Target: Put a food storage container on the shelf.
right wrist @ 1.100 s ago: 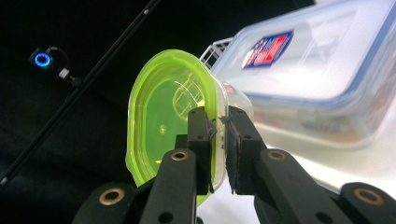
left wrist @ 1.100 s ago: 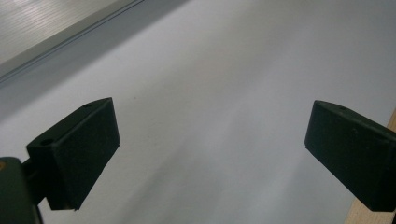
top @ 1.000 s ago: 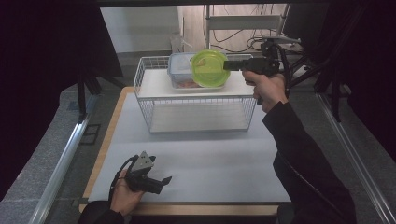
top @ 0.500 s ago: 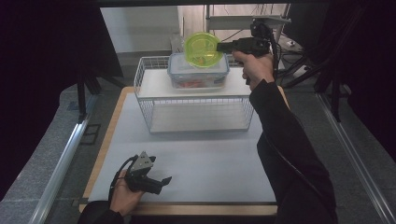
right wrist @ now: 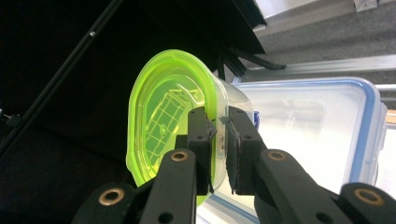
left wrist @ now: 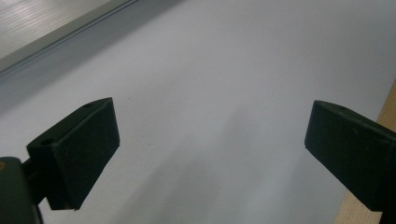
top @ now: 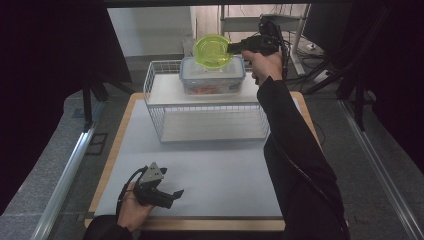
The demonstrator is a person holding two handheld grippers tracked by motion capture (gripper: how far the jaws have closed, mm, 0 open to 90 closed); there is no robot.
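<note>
Our right gripper (right wrist: 217,135) is clamped on the rim of the green bowl (right wrist: 173,121), one pad inside the wall and one outside. The bowl is tipped on edge, its mouth facing sideways. In the high view it hangs above the far part of the lidded container (top: 212,75), which sits on the top shelf of the white wire rack (top: 160,120). We judge the bowl is in mid-air, not resting on the lid, though the gap is hard to read.

Our left gripper (left wrist: 210,154) has its jaws spread wide with nothing between them, over the bare white mat (left wrist: 224,70). In the high view it sits low near the front edge of the table (top: 107,170).

Risks from here:
- The grip is a thin pinch on one rim edge, so the bowl could swivel or slip out if the wrist jerks.
- Lowered while tilted, the bowl's lower edge could catch the container lid and push it along the shelf.
- Released while tilted, it would likely roll off the lid, possibly over the rack's far side.
- The arm is stretched far out, so fine control is weaker there.
</note>
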